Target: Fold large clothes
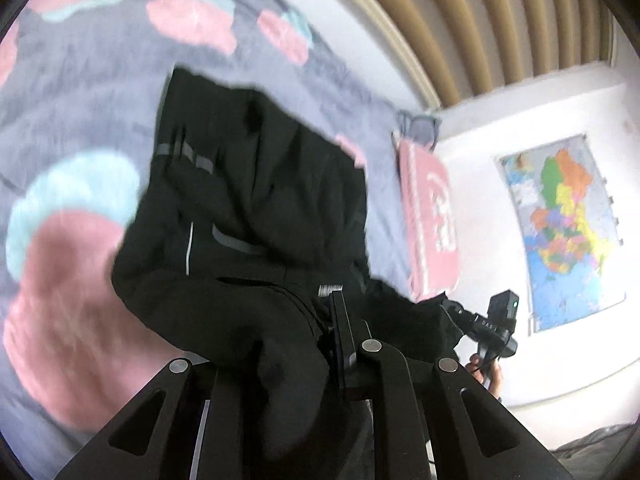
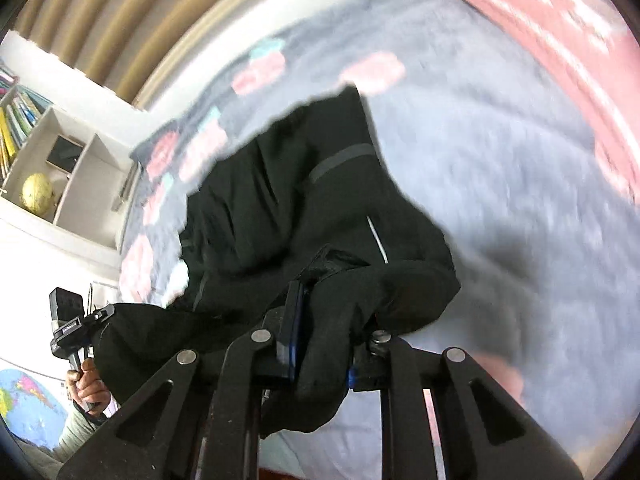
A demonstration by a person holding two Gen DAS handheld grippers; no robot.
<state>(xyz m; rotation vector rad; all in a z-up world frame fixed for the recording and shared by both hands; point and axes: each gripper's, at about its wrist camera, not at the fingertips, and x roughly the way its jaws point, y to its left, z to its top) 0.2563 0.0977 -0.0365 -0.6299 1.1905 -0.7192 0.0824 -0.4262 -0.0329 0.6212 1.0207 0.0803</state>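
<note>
Left gripper (image 1: 336,320): jaws closed tight, a fold of the black garment (image 1: 248,200) pinched between them. Cloth bunches over the left finger and hides most of it; only the right finger (image 1: 342,328) shows clearly.

Right gripper (image 2: 316,320): jaws nearly closed, clamped on another bunch of the same garment (image 2: 304,208). Fabric drapes over the right finger; the left finger (image 2: 292,320) with its blue pad edge stays visible.

The garment hangs slack between the two grippers, the rest trailing away from the fingers onto the bed. Grey stripes and a thin white line show on the cloth.

Under it: grey blanket (image 1: 80,100) with pink and mint blobs. Pink pillow (image 1: 430,216) at the blanket's far edge, clear of the garment. Wall map (image 1: 568,232) behind it. Shelf with a gold globe (image 2: 38,196) to the left in the right wrist view.

Heavy motion blur in both views.
</note>
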